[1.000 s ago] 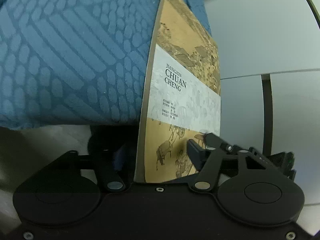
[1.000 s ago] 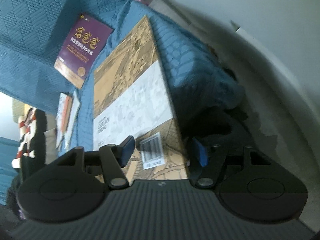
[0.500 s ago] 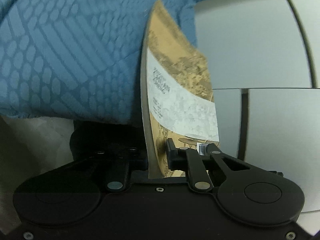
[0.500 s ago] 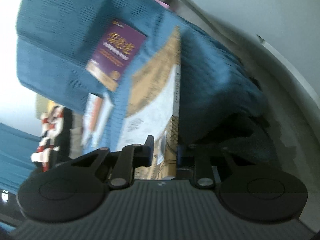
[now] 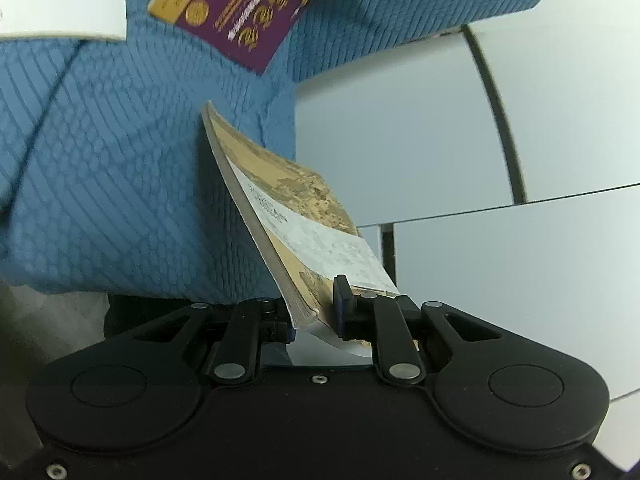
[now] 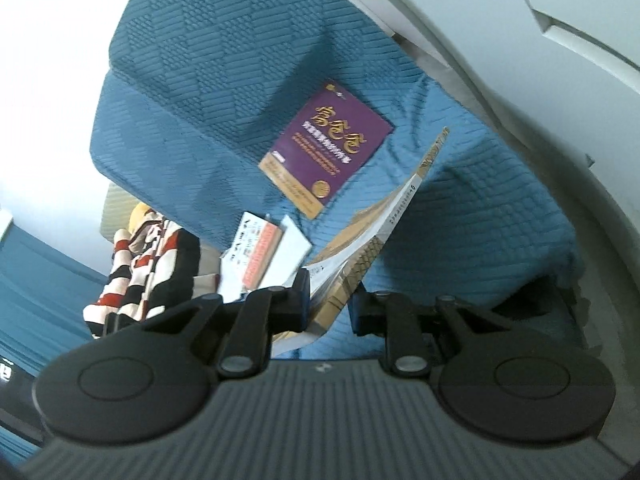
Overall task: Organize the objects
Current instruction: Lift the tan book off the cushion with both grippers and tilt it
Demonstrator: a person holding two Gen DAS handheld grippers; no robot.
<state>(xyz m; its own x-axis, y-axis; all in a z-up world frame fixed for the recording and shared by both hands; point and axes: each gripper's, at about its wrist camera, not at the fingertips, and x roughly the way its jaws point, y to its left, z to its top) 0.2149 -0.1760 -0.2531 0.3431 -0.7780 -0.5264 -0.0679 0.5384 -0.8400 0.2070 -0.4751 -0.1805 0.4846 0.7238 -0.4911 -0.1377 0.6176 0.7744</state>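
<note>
While the tan book (image 5: 280,216) stood tilted on edge above the blue quilted bedspread (image 5: 104,184), the left gripper (image 5: 314,312) had its jaws clenched on the book's lower corner, one blue-padded finger on the page edge and the other on the printed cover. In the left wrist view the cover, tan with a pale band across it, faced right toward the white panelled wall (image 5: 460,152), and the grey page block faced the bedspread. The purple book (image 5: 236,12) with gold lettering lay flat on the bedspread farther up, well apart from the held book.

In the right wrist view the same tan book (image 6: 372,236) ran edge-on away from the camera, its near corner lying between the fingers of the right gripper (image 6: 328,304). The left finger of that gripper touched or nearly touched the cover; the right finger stood clear of the book with blue cloth showing in the gap, so the jaws were released rather than gripping. The purple book (image 6: 326,146) lay up and to the left, near the foot of a blue pillow (image 6: 216,52). A white and orange booklet (image 6: 264,256) lay just left of the held book, and a red, white and black striped object (image 6: 148,268) lay beyond it at the bed's edge.
</note>
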